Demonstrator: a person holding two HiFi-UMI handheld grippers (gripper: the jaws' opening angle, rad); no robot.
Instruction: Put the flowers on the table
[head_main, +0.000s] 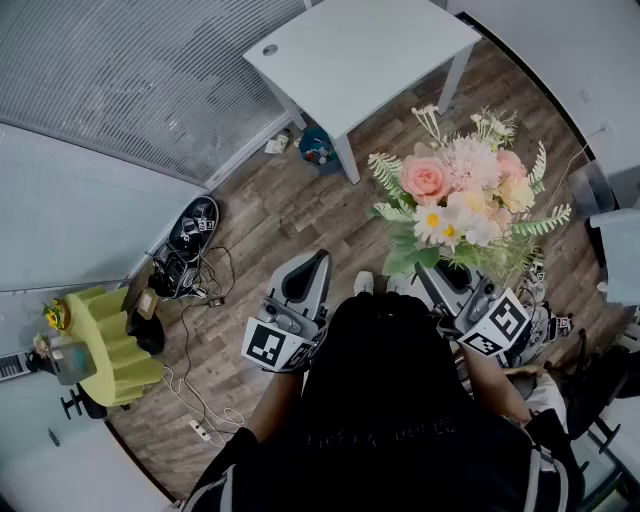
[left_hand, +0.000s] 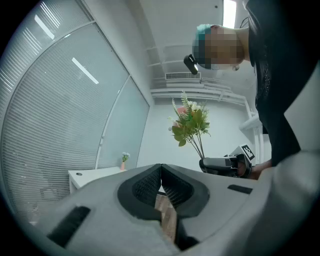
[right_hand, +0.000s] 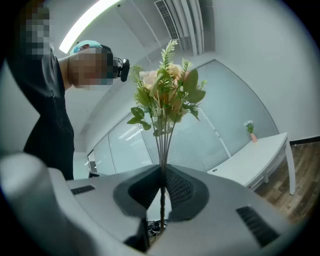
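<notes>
A bunch of artificial flowers (head_main: 462, 196), pink, peach and white with green fronds, stands upright in my right gripper (head_main: 447, 276), whose jaws are shut on the thin stems (right_hand: 163, 150). The blooms (right_hand: 166, 90) rise above the jaws in the right gripper view. My left gripper (head_main: 308, 275) is held beside it, at the left, jaws shut with nothing between them. From the left gripper view the bunch (left_hand: 190, 124) and the right gripper (left_hand: 226, 165) show ahead. The white table (head_main: 360, 55) stands ahead on the wooden floor.
A small vase of flowers (right_hand: 249, 130) stands on the white table (right_hand: 255, 157). Blinds and glass walls line the left. A yellow-green seat (head_main: 110, 345), cables and black gear (head_main: 190, 245) lie on the floor at left. A blue object (head_main: 317, 147) sits under the table.
</notes>
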